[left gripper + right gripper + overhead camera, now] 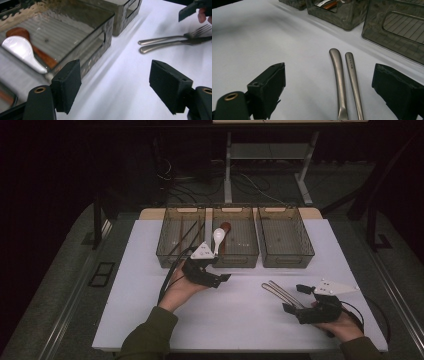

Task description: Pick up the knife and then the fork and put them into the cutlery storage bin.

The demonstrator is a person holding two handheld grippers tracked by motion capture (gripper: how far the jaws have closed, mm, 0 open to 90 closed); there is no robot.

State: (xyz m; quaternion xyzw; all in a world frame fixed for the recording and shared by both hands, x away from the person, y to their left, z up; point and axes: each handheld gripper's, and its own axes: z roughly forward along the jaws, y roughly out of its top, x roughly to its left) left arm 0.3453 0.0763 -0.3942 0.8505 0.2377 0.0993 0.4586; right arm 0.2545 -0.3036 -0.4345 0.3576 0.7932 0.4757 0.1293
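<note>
Two dull steel handles (344, 82) lie side by side between the spread right gripper (329, 97); their stamped lettering is unreadable. The left gripper (115, 87) is spread and empty.

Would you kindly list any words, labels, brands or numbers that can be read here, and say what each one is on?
No text can be read.
Right-hand metal handle: a small stamped mark in the right gripper view, too small and blurred to read.
Three bins, white spoon, both grippers: no lettering shows.
</note>
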